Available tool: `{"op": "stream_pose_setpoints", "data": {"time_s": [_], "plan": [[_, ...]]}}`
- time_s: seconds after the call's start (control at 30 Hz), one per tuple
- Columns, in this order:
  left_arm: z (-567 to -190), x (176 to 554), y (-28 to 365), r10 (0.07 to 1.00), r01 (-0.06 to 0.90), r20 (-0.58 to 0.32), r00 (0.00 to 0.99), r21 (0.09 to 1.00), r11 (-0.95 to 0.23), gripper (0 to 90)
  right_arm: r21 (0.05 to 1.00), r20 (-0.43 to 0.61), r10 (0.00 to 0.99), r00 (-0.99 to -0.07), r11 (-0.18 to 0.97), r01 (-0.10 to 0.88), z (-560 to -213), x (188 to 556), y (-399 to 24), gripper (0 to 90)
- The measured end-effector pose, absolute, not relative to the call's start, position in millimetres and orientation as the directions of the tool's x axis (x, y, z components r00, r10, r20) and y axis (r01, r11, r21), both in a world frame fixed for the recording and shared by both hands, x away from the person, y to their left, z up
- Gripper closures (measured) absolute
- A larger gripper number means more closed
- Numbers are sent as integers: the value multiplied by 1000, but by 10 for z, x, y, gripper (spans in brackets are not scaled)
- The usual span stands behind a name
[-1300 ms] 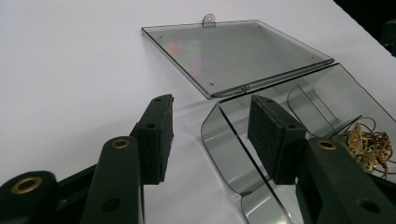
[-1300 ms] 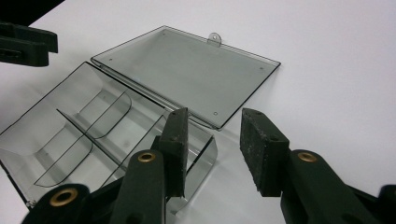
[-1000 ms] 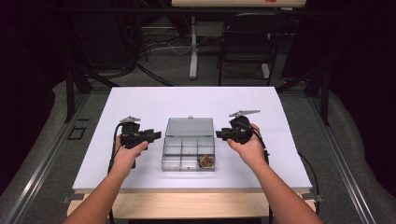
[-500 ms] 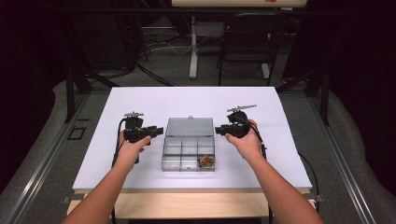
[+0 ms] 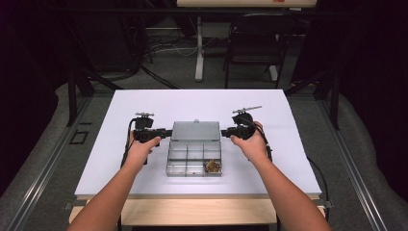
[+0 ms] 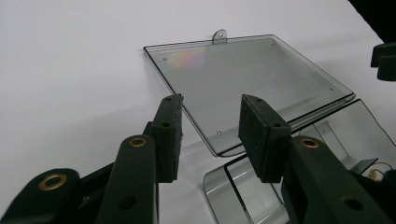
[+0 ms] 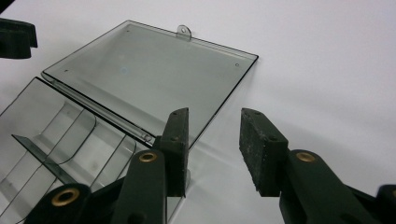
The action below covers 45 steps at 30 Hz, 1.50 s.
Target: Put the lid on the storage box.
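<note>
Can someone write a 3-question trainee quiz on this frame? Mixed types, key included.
1. True or false: the lid of the clear compartment box lies open, flat on the white table.
2. Which compartment holds the small brownish items? A) far left B) near right C) far middle
3. Fill in: the left hand-held gripper and the right hand-held gripper sit at opposite ends of the box's ____.

Key
1. True
2. B
3. lid (jaws apart, nothing clamped)
</note>
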<state>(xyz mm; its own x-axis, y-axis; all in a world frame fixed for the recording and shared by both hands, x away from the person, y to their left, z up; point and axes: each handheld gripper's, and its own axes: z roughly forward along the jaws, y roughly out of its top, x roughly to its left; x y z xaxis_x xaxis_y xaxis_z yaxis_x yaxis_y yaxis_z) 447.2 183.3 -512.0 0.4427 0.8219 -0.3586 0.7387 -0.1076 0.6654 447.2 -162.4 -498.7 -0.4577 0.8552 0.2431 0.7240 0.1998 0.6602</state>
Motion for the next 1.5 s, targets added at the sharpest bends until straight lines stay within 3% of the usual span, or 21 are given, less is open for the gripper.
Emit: {"op": "stream_pose_setpoints", "data": {"time_s": [1.1, 1.5], "plan": [[-5253, 4606, 1654, 844, 790, -341, 414, 595, -147, 546, 616, 238, 885, -401, 182, 766, -5124, 4672, -1396, 591], [-5227, 4727, 1568, 850, 812, -355, 389, 568, -134, 480, 599, 257, 893, -369, 153, 786, -5185, 4733, -1401, 535]]}}
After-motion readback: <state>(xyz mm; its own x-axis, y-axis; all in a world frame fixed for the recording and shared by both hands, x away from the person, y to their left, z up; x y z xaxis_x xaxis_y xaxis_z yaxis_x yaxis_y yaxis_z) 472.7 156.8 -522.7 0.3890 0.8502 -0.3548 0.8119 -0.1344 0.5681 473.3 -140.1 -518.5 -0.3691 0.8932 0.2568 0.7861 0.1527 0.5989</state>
